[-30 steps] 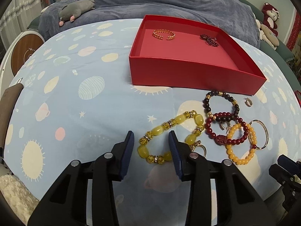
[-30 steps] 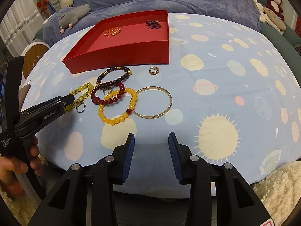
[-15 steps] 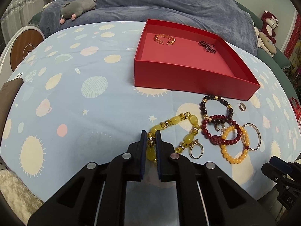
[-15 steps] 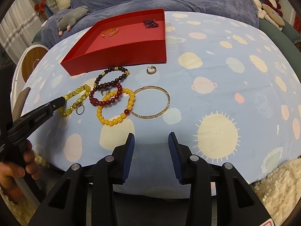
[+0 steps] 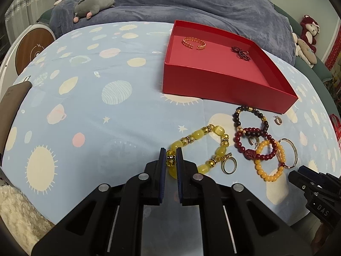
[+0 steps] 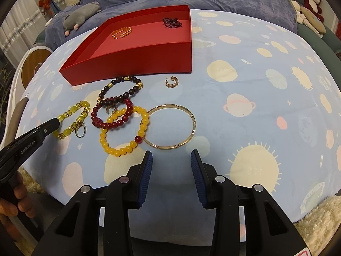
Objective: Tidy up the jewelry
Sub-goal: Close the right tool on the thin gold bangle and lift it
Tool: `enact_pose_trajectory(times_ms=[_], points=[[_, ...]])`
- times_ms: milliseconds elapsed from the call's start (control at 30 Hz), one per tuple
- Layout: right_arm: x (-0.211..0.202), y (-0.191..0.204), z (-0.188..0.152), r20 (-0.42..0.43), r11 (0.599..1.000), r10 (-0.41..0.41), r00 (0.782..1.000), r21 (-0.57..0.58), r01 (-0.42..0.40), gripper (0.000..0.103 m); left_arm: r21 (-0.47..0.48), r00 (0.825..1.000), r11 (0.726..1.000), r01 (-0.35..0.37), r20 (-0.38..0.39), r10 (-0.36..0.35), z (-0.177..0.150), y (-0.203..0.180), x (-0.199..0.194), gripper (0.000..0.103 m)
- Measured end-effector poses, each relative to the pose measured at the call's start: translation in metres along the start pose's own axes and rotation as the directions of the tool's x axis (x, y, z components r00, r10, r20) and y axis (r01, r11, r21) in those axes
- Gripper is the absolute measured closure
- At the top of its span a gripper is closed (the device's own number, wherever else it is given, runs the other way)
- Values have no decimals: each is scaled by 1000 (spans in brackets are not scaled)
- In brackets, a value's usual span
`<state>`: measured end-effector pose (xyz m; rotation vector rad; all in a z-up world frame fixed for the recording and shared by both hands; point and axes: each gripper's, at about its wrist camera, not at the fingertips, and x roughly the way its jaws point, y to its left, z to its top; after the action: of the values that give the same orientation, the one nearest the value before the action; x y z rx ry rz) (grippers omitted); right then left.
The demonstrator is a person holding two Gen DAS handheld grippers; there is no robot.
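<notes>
My left gripper point(image 5: 169, 152) is shut on the near end of the yellow bead bracelet point(image 5: 200, 137), which lies on the cloth; it also shows in the right wrist view point(image 6: 72, 120). A red open box point(image 5: 226, 89) holds a gold cuff point(image 5: 194, 43) and a dark red beaded piece point(image 5: 240, 52). Beside the yellow bracelet lie a ring point(image 5: 229, 166), a dark bead bracelet point(image 5: 250, 119), a red bead bracelet point(image 5: 253, 147), an orange bead bracelet point(image 5: 269, 160), a gold bangle point(image 6: 170, 127) and a small earring point(image 6: 171, 83). My right gripper point(image 6: 171, 160) is open and empty, just short of the bangle.
The table wears a light blue planet-print cloth point(image 5: 96, 111). A blue blanket point(image 5: 191, 2) with a grey plush toy point(image 5: 93, 5) lies behind. Plush toys point(image 5: 307, 40) sit at the far right. A white fluffy rug point(image 5: 15, 217) lies below the table's near edge.
My left gripper closed from open onto the near end of the yellow bracelet. The right gripper stayed open and has hardly moved.
</notes>
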<state>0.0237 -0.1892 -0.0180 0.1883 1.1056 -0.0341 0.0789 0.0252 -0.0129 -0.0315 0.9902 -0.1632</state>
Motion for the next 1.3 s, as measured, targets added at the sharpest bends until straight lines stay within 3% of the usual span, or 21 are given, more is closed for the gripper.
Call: enact_pose_trajectory(times_ms=[200, 500, 700, 1300], points=[[9, 10, 10, 15, 1000, -3, 1000, -31, 3, 51, 6, 1000, 1000, -2, -9, 2, -2, -1, 2, 94], [20, 12, 26, 44, 997, -45, 998, -63, 47, 50, 12, 1000, 1000, 0, -19, 1, -3, -2, 4, 94], [28, 18, 36, 62, 995, -64, 996, -78, 69, 40, 13, 1000, 1000, 0, -19, 1, -3, -2, 5, 94], [12, 0, 28, 81, 999, -52, 995, 6, 52, 43, -2, 999, 1000, 30, -11, -30, -3, -5, 1, 94]])
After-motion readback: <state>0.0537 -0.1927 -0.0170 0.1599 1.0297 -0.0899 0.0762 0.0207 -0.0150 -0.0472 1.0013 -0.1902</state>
